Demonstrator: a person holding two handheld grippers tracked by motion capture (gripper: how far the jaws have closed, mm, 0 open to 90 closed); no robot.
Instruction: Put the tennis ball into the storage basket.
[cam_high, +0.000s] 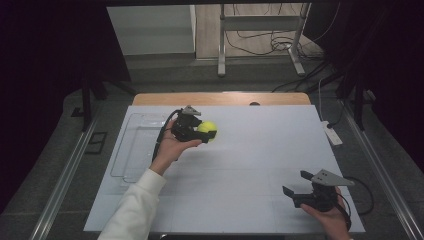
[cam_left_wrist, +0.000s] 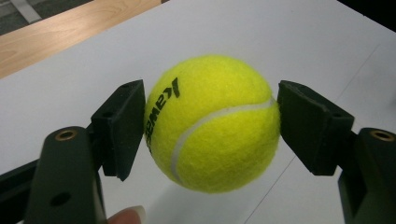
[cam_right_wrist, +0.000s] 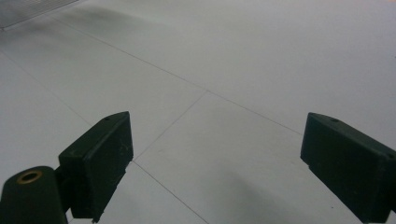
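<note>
A yellow tennis ball (cam_left_wrist: 212, 123) is clamped between the jaws of the left gripper (cam_high: 202, 131) and held above the white table (cam_high: 260, 165). A clear tray (cam_high: 131, 150) is seen just left of it. The right gripper (cam_high: 295, 184) is held wide apart, with nothing between its jaws, near the table's right corner.

A white sheet (cam_high: 260, 165) is covering most of the desk (cam_high: 220, 98), whose wooden edge is showing at the far side. Grey floor (cam_high: 165, 70) is stretching beyond it, where a metal stand (cam_high: 260, 30) is standing among loose cables (cam_high: 260, 42). Dark curtains (cam_high: 45, 60) are hanging on both sides, and light is falling from above onto the sheet.
</note>
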